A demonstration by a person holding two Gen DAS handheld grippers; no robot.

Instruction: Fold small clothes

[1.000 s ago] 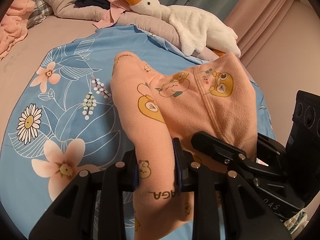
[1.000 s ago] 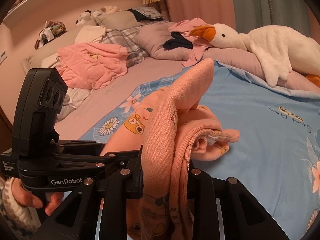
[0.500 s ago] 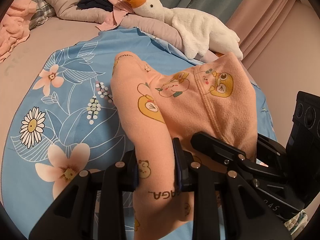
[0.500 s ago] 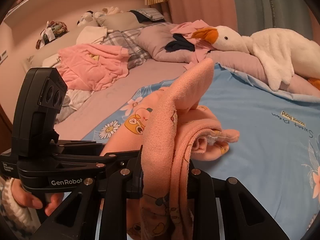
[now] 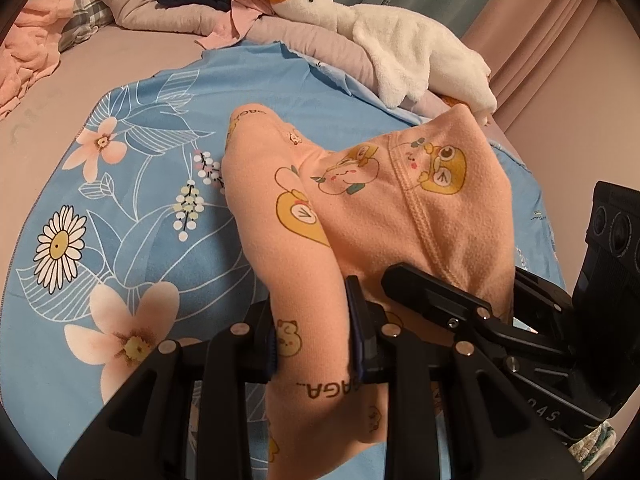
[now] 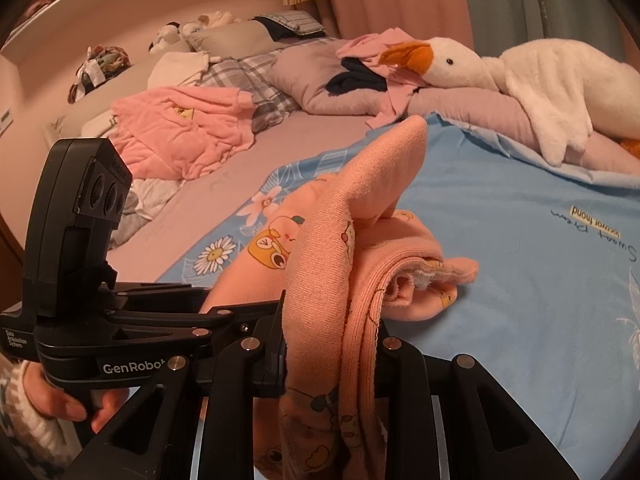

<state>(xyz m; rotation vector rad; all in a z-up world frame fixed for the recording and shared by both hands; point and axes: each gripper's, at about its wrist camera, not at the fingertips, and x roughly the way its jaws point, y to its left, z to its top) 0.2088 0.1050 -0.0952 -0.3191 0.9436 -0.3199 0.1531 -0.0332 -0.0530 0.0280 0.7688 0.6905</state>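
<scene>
Peach fleece baby garment with cartoon animal prints (image 5: 400,216) hangs lifted over the blue floral sheet (image 5: 132,208) on the bed, its far end draping down near the sheet's middle. The left gripper (image 5: 312,344) has its fingers closed on one narrow leg or sleeve; the right gripper (image 6: 332,336) pinches a bunched double layer of the same cloth. It looks light, soft and floppy, likely to sag and bunch, so holds near seams or hems should keep edges aligned. A white plush goose (image 5: 392,36) lies along the sheet's far edge.
</scene>
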